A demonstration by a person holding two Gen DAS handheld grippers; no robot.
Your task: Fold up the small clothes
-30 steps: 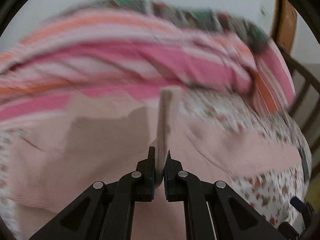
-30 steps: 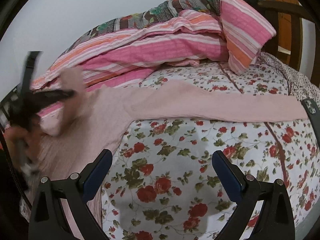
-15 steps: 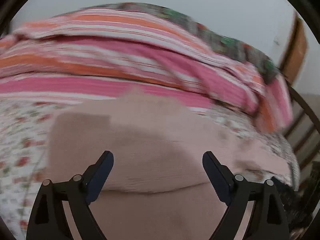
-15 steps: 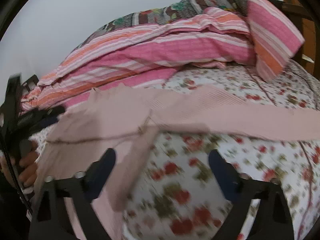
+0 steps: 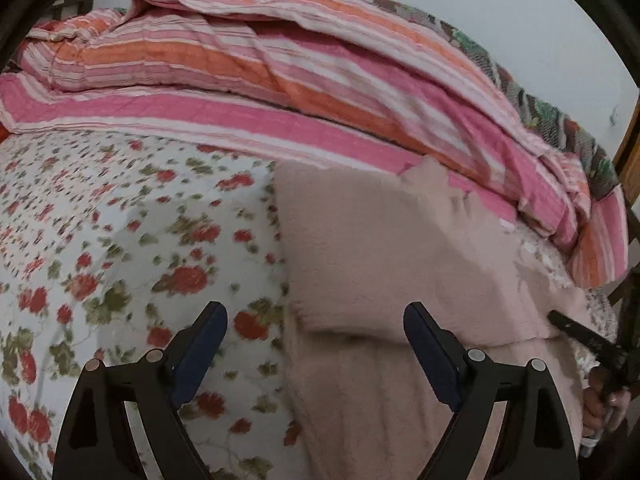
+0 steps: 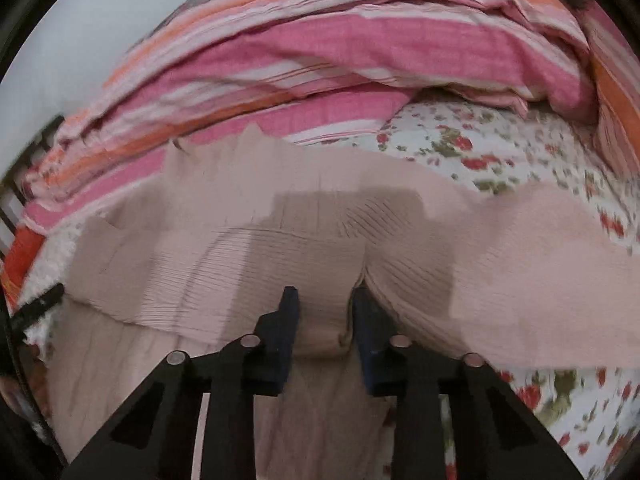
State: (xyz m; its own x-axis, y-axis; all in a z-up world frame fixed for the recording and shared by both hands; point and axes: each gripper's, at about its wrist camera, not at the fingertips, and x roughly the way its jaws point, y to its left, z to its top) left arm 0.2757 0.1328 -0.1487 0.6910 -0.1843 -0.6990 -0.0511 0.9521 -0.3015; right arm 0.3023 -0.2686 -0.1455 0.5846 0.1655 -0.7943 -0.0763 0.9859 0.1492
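Note:
A pale pink ribbed knit garment (image 5: pixel 384 256) lies on the floral bedsheet (image 5: pixel 120 240), its left part folded over onto the body. My left gripper (image 5: pixel 314 330) is open and empty, hovering above the garment's left edge. In the right wrist view the garment (image 6: pixel 280 248) fills the middle, one sleeve stretching right. My right gripper (image 6: pixel 324 300) has its jaws partly closed around a bunched fold of the pink fabric between the pads. The right gripper also shows at the right edge of the left wrist view (image 5: pixel 588 344).
A pink and orange striped quilt (image 5: pixel 280 80) is piled along the back of the bed against a grey wall. It also shows in the right wrist view (image 6: pixel 340 52). A wooden bed frame (image 5: pixel 630 148) stands at the right.
My left gripper let go of the pink fabric, opened and moved left. My right gripper moved onto the garment and closed most of the way around a fold.

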